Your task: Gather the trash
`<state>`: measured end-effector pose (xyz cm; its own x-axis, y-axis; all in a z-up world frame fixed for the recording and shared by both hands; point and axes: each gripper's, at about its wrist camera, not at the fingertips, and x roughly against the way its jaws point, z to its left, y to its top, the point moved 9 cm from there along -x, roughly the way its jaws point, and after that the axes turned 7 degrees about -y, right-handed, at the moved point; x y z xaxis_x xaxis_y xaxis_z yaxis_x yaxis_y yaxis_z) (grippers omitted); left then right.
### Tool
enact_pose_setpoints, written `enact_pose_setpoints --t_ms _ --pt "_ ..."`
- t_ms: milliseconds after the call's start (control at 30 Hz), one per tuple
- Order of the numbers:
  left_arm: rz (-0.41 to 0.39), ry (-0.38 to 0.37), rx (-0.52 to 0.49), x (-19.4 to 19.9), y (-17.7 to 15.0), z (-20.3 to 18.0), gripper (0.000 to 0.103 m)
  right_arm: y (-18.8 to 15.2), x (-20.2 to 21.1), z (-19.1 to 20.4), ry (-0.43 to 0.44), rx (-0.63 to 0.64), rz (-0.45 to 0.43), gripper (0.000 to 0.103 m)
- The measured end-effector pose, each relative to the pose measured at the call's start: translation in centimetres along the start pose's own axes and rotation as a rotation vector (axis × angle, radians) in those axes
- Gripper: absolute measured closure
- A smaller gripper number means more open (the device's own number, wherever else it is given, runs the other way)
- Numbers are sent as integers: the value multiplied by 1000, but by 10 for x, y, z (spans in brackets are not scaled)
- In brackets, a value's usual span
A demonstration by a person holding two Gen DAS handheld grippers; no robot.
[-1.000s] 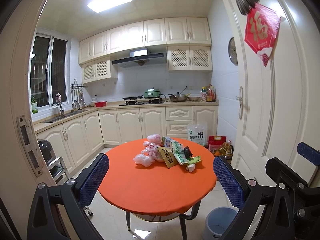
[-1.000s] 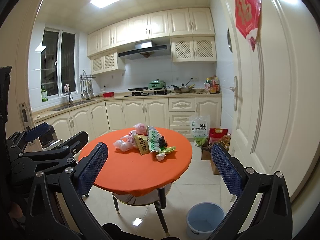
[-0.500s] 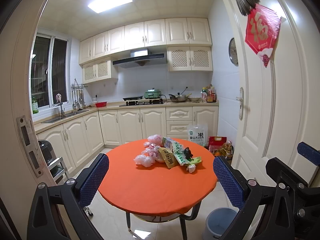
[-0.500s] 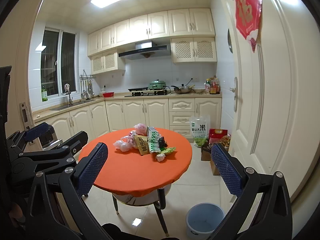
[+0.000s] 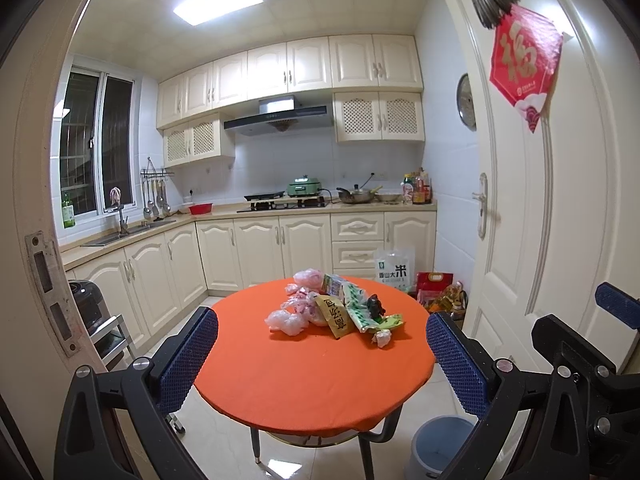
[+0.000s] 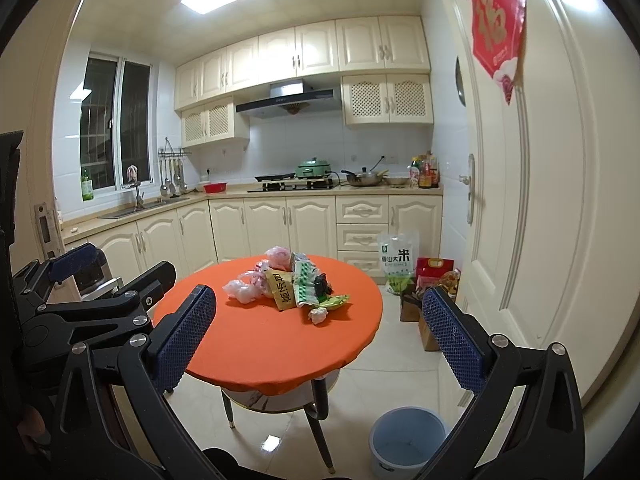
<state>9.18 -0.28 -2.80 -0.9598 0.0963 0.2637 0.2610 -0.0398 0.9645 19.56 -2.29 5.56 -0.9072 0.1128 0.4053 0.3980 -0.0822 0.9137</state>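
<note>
Where cream cabinets (image 5: 256, 256) line the kitchen, round orange table (image 5: 304, 376), heaped trash (image 5: 336, 310)

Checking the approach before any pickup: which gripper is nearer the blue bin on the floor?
Right, slightly. The right gripper hangs nearly above the blue bin; the left gripper sits farther to the bin's left. Both are open, well short of the table.

A: What is lighting the kitchen?
B: A ceiling panel (image 5: 218, 0) is glowing above cream cabinets (image 5: 288, 66), and a dark window (image 5: 96, 146) is sitting over the sink (image 5: 120, 236).
A: And the furniture?
B: A round table (image 5: 304, 380) with an orange cloth is standing on the glossy pale tile floor (image 6: 372, 376). A range hood (image 5: 280, 118) is hanging above the stove (image 5: 284, 204), and a white door (image 5: 532, 216) is standing at the right
</note>
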Motion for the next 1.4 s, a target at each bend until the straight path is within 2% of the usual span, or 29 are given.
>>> enact_pose_setpoints --t_ms 333,700,933,1067,1267,1333,1400 --pt "67 -23 6 -44 -7 8 1 -8 -34 -4 12 -12 61 0" --pt "195 -63 26 -139 -8 28 1 -29 -107 -12 23 -33 155 0" --pt "308 -62 63 -217 -28 61 1 -59 -170 -13 33 -26 275 0" --pt "405 -76 97 -273 -40 73 1 -83 -216 -13 45 4 347 0" --pt "472 -64 82 -334 -42 82 1 -119 -296 3 109 37 486 0" --pt "500 -80 100 -357 -41 87 1 -126 -316 11 129 41 520 6" --pt "511 -86 116 -374 -39 90 1 -134 -336 18 145 49 562 24"
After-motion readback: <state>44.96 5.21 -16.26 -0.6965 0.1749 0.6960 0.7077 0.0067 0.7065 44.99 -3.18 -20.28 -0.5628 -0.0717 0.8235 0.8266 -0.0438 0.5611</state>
